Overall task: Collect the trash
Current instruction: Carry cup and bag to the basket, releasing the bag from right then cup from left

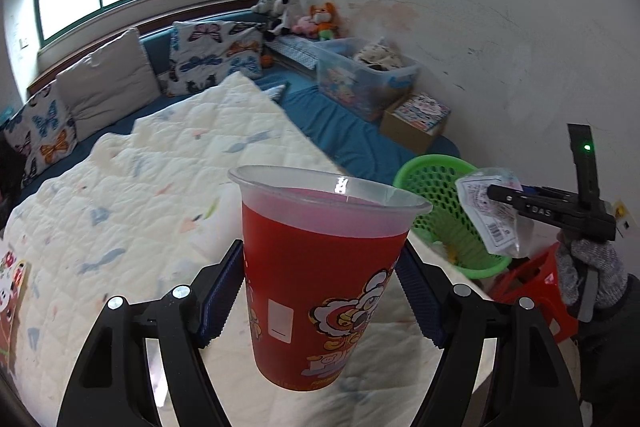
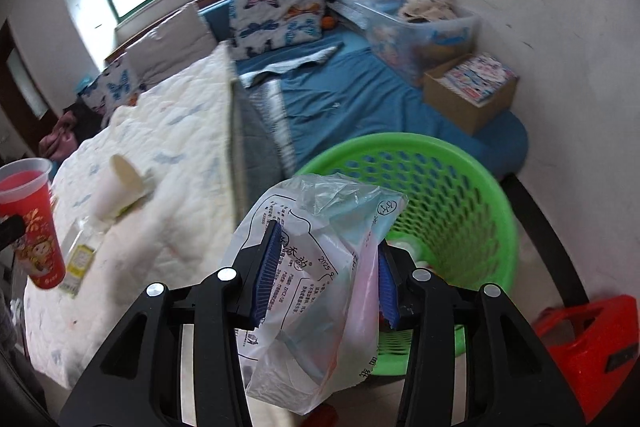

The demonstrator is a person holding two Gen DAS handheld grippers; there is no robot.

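Observation:
A red printed plastic cup (image 1: 320,287) with a clear rim hangs above the white quilt (image 1: 132,187), and my left gripper (image 1: 320,267) is shut on its sides. The same cup (image 2: 34,223) shows at the left edge of the right wrist view. A crumpled clear plastic bag (image 2: 316,235) with printed text sits between the blue pads of my right gripper (image 2: 326,267), which is shut on it. The bag is just left of and above the green mesh basket (image 2: 440,195). In the left wrist view the right gripper (image 1: 494,193), held by a gloved hand (image 1: 588,267), carries the bag (image 1: 488,223) beside the basket (image 1: 436,187).
A white paper cup (image 2: 116,187) lies tipped on the quilt, with a small yellow-labelled packet (image 2: 80,255) nearby. A red stool (image 2: 592,339) stands right of the basket. A cardboard box (image 2: 472,95) and a clear storage bin (image 2: 420,23) sit on the blue mattress by the wall.

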